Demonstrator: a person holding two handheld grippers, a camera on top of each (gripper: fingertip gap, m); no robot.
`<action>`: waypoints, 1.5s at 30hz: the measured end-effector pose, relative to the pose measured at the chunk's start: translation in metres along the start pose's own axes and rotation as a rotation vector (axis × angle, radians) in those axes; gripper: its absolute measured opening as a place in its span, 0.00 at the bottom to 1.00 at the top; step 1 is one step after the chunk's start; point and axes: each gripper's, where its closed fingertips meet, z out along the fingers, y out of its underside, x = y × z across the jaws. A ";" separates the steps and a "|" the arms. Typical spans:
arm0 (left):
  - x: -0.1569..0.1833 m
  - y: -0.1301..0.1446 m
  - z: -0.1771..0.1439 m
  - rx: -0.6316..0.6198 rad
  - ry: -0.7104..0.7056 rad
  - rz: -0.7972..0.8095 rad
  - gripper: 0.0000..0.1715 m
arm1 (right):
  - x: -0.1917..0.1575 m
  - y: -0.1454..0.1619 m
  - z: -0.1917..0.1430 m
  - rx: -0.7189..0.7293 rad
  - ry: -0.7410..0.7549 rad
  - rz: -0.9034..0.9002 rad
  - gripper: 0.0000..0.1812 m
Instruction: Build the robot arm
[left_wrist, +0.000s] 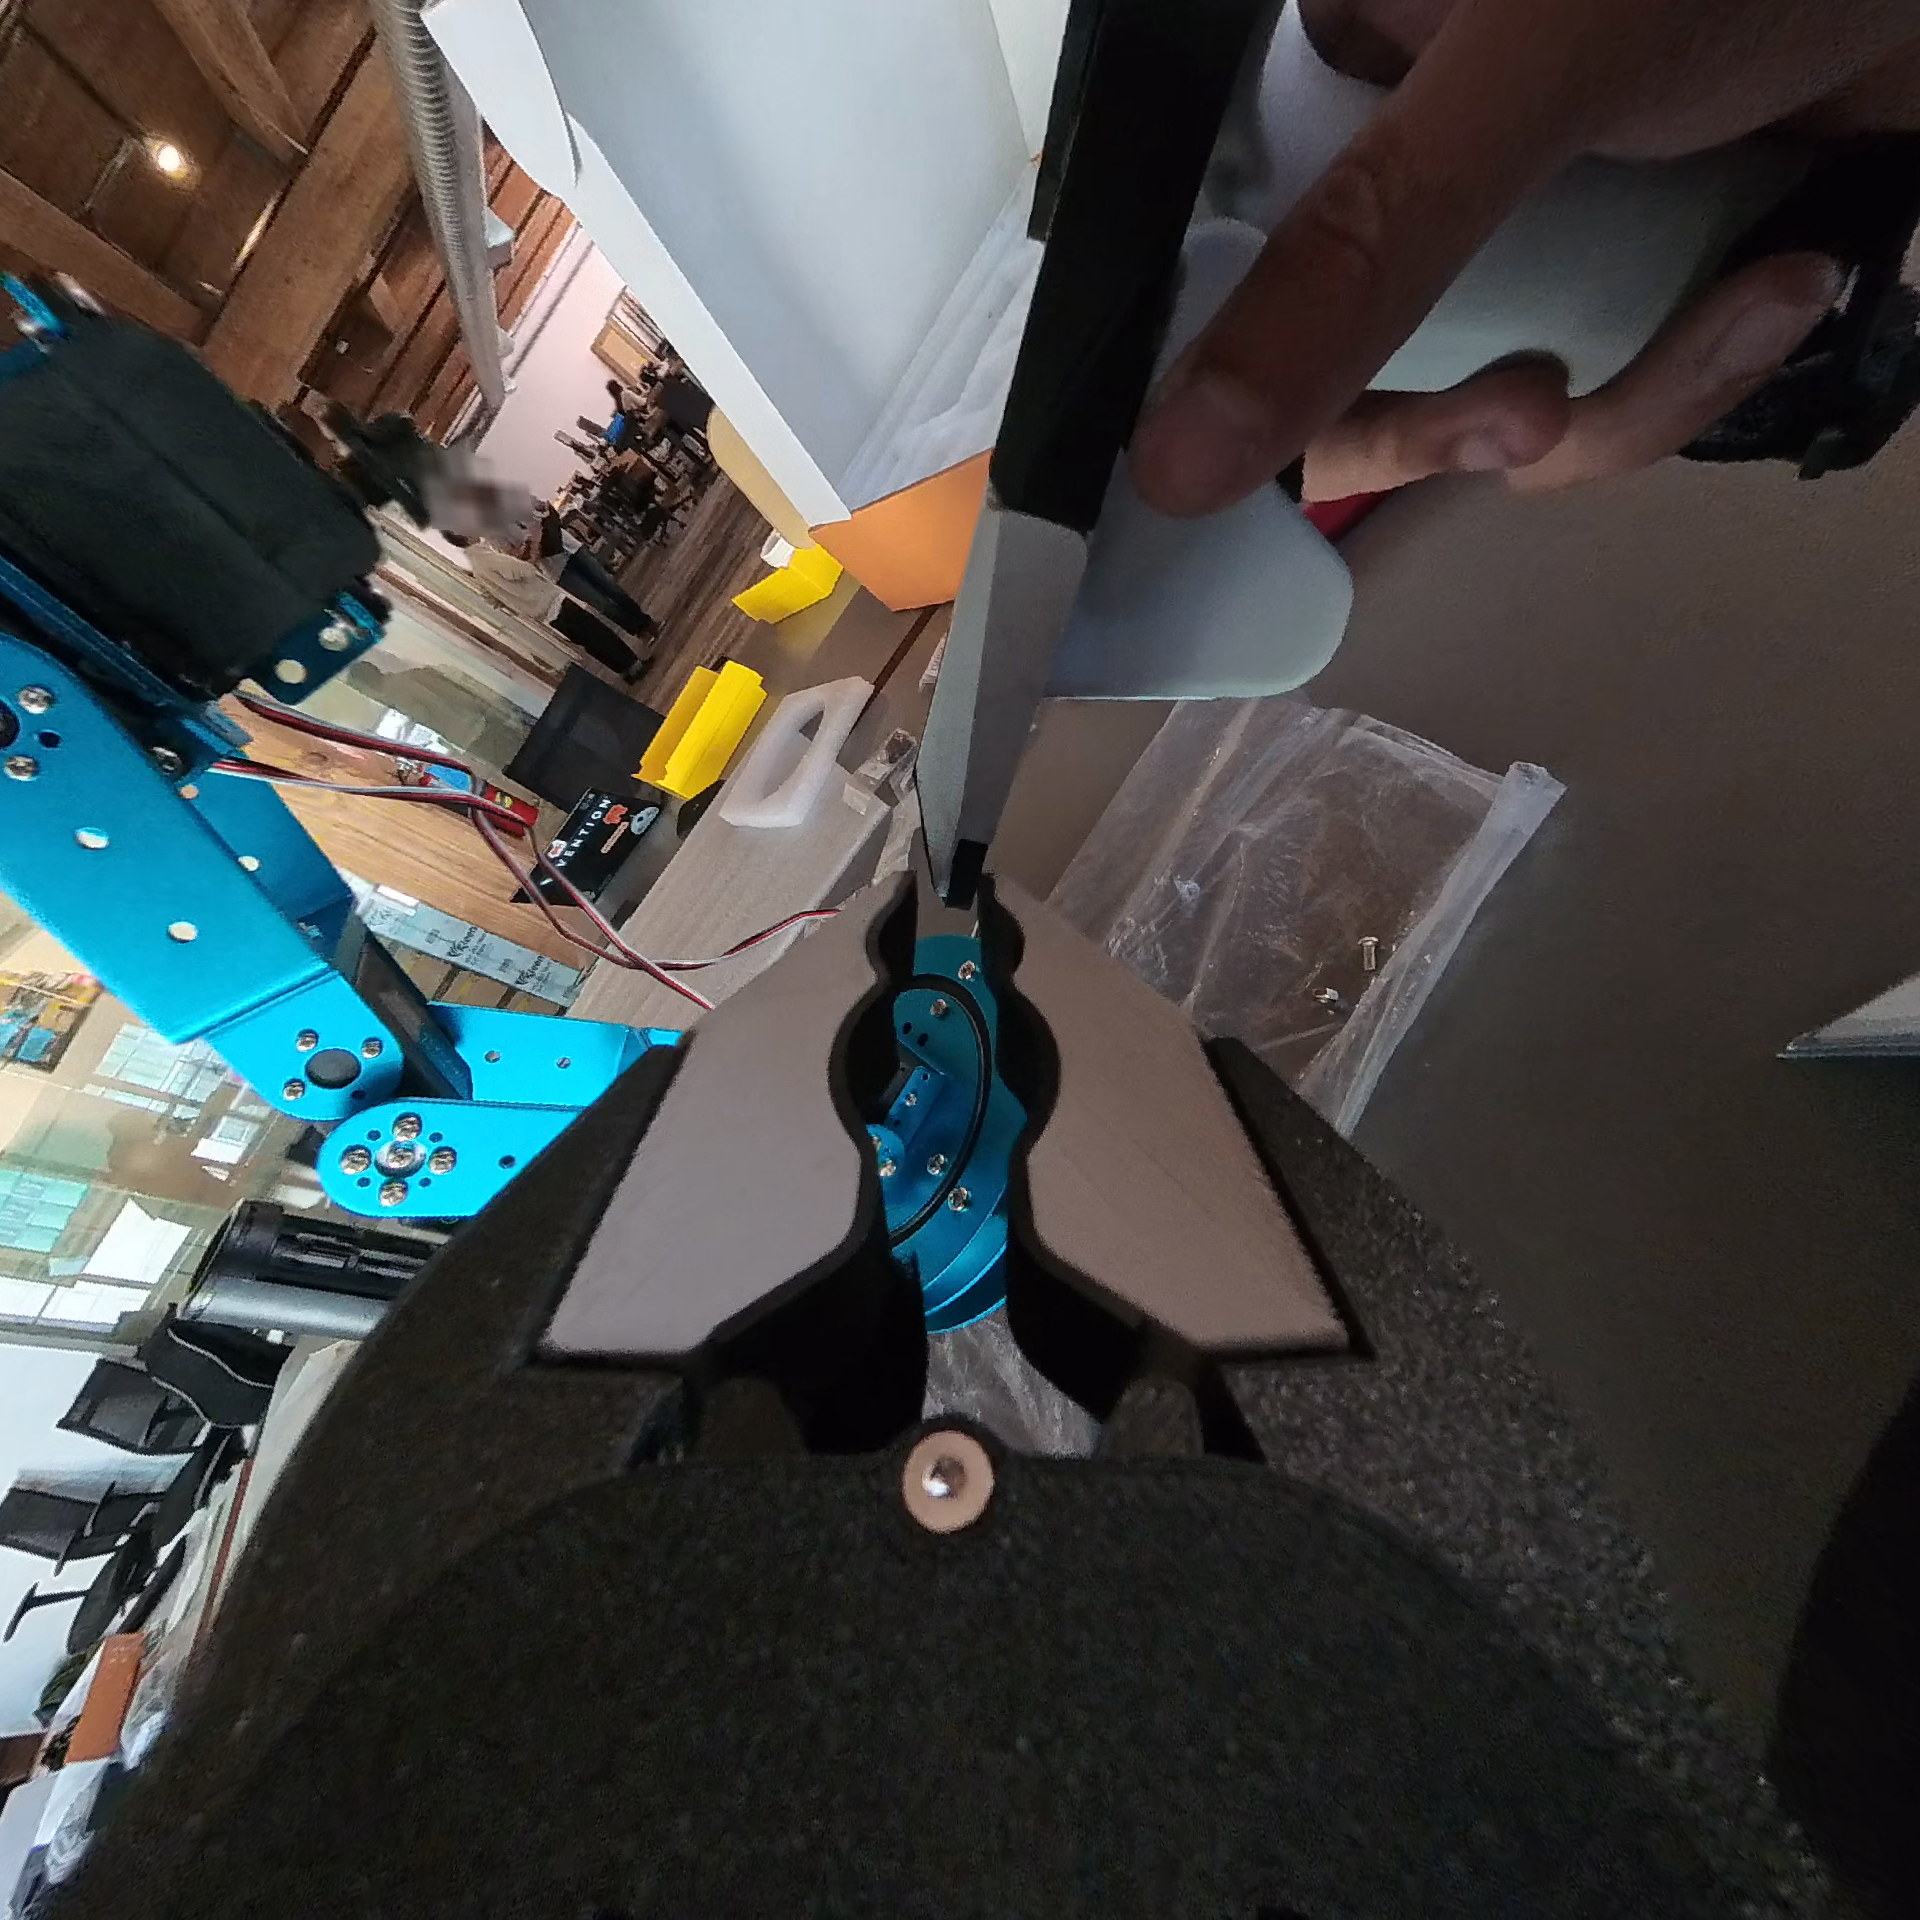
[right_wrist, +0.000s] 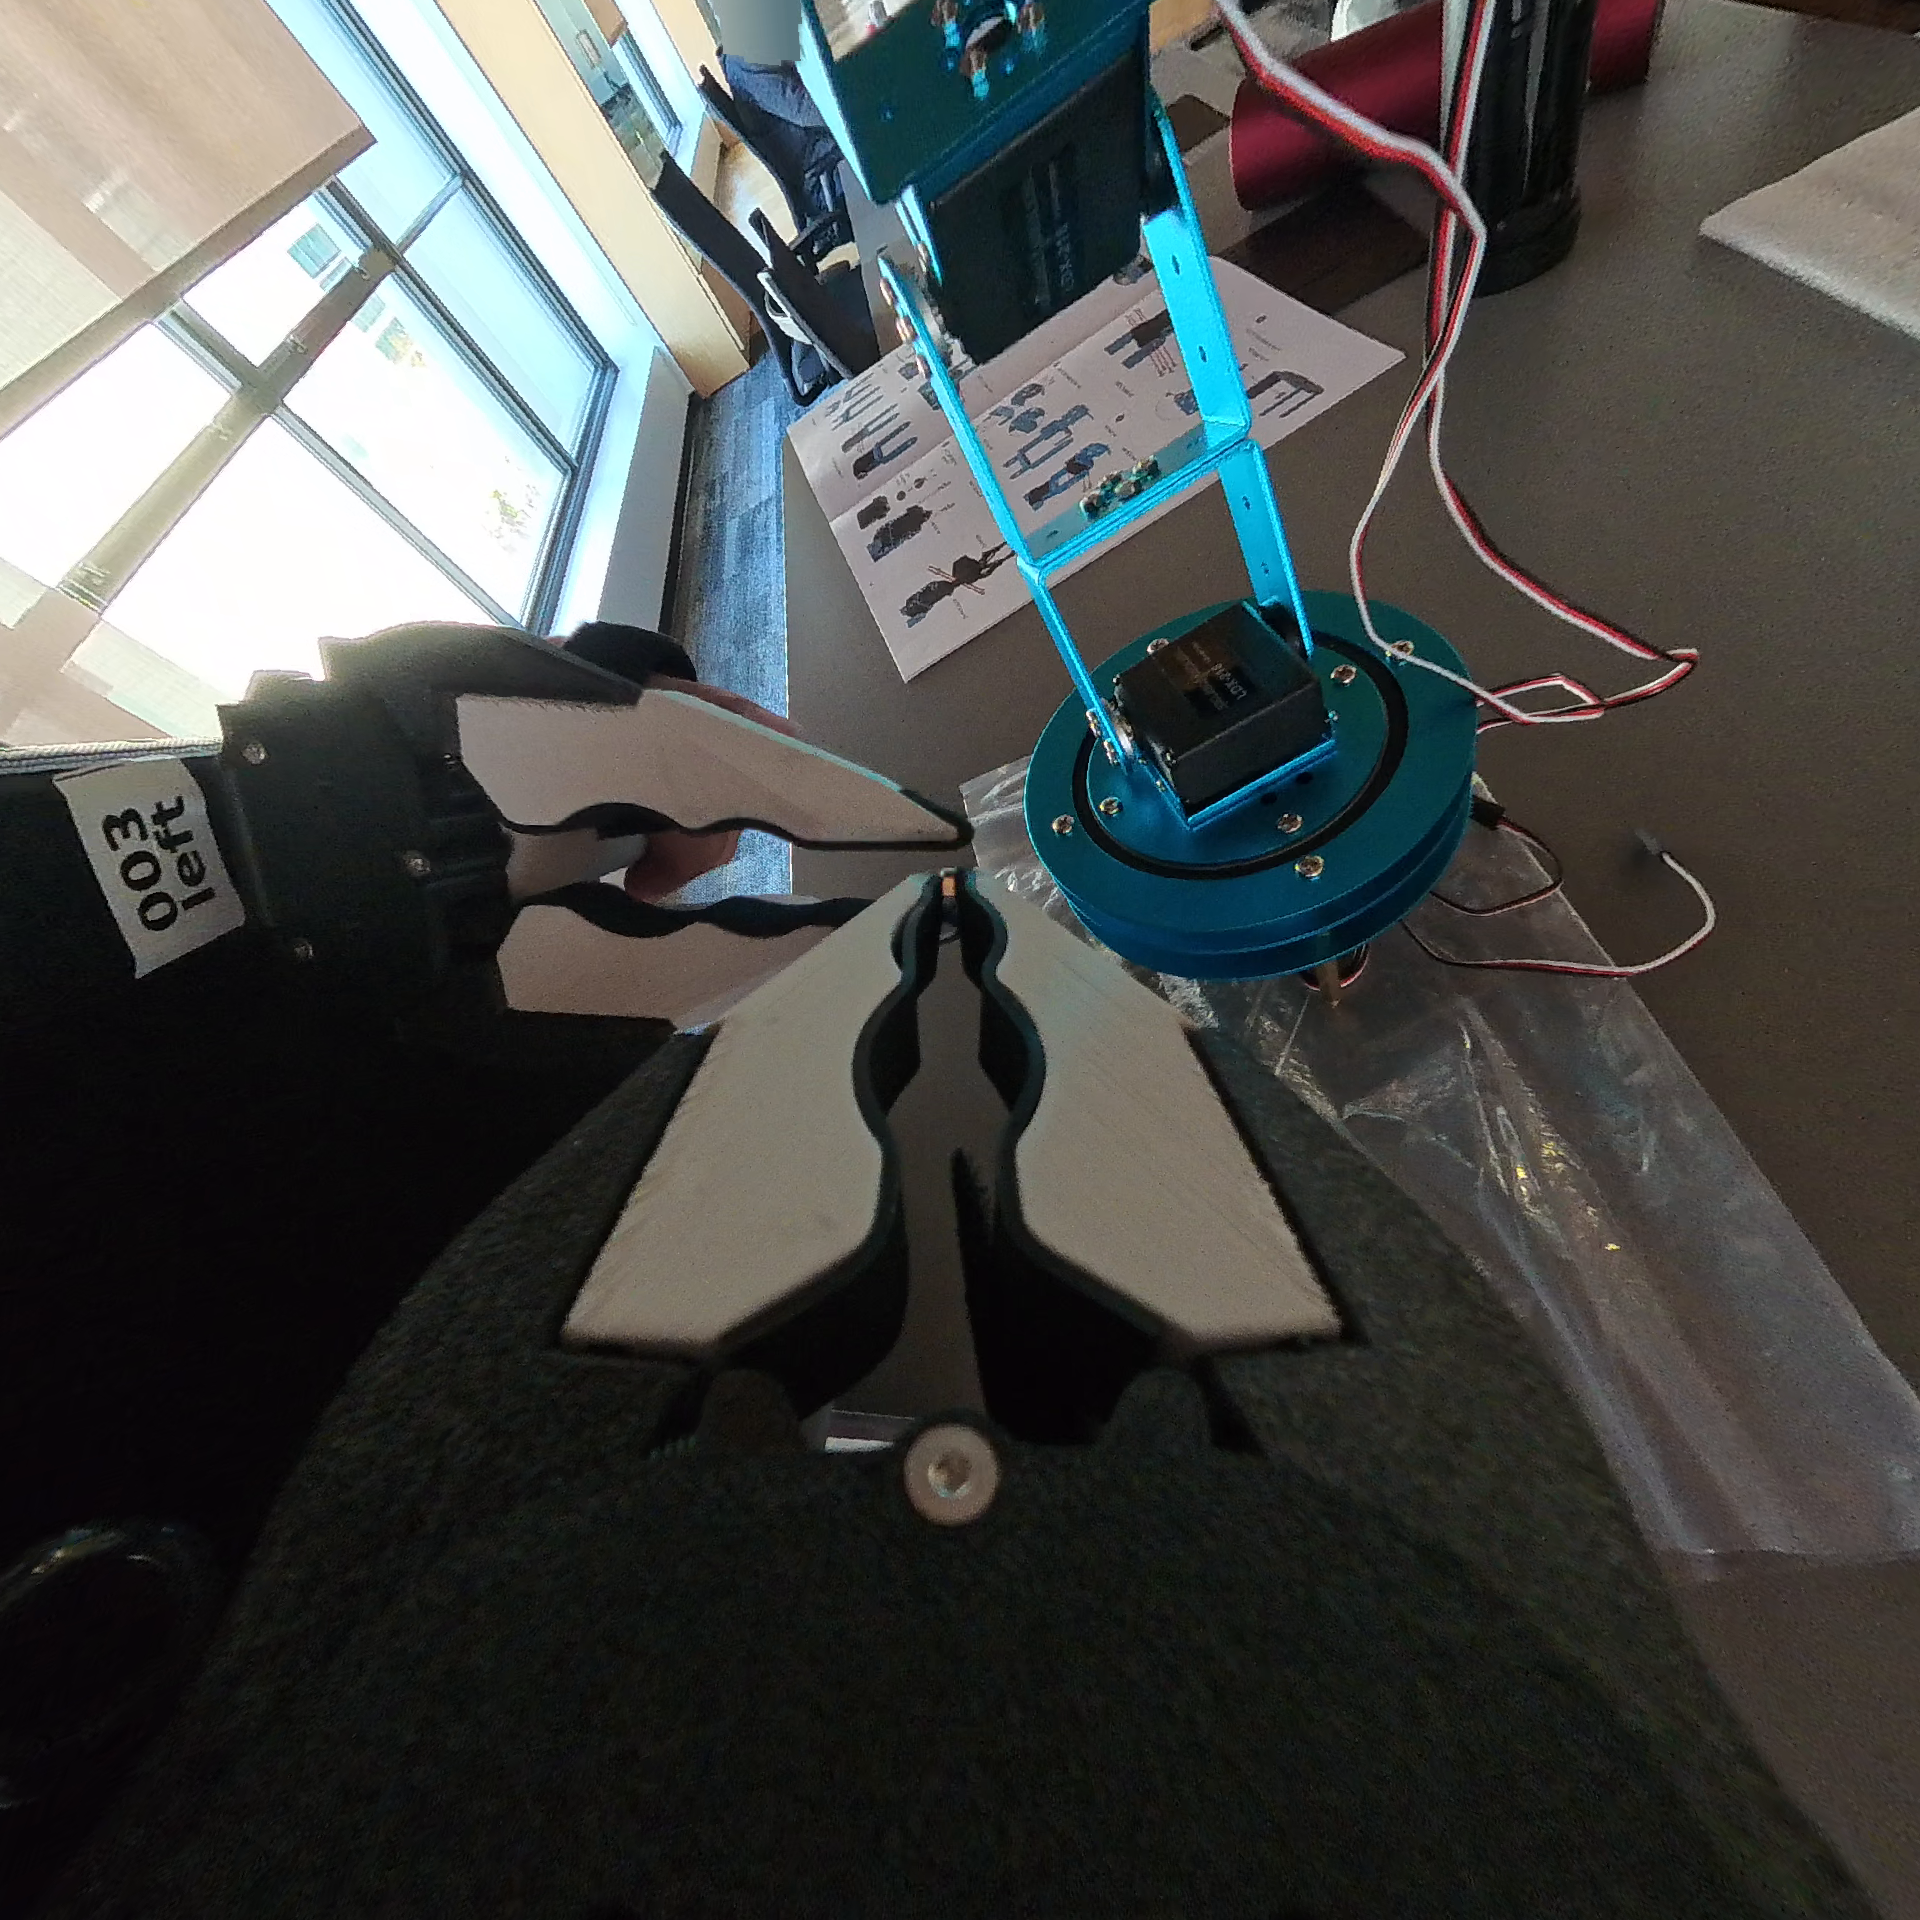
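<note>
A blue metal robot arm kit stands on a round blue base (right_wrist: 1247, 790) with a black servo (right_wrist: 1216, 707) in it. The base also shows between my left fingers (left_wrist: 940, 1081). My right gripper (right_wrist: 949, 886) is shut on a small brass part (right_wrist: 950, 885) at its tips, just left of the base's lower edge. My left gripper (left_wrist: 949, 891) has its jaws a narrow gap apart. Its tips straddle the tip of the right gripper (left_wrist: 961, 871), which comes down from above. In the right wrist view the left gripper (right_wrist: 935, 847) comes in from the left.
A clear plastic bag (right_wrist: 1507, 1195) lies under the base and holds small screws (left_wrist: 1366, 951). Red, white and black wires (right_wrist: 1455, 364) trail right. An open instruction sheet (right_wrist: 1039, 468) lies behind. Yellow bins (left_wrist: 707, 722), a white foam piece (left_wrist: 800, 753) and a dark cylinder (right_wrist: 1527, 156) stand farther off. Less than 4 cm separates the two grippers' tips.
</note>
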 end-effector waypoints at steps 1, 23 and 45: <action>0.001 0.000 0.000 -0.001 0.008 0.003 0.05 | 0.000 0.001 0.000 -0.001 -0.002 0.003 0.01; -0.049 -0.035 -0.017 0.157 0.061 -0.406 0.03 | -0.003 -0.058 -0.067 0.343 -0.188 0.048 0.05; -0.142 -0.094 0.000 0.069 0.425 -0.050 0.03 | -0.019 -0.138 -0.056 0.379 0.002 -0.447 0.23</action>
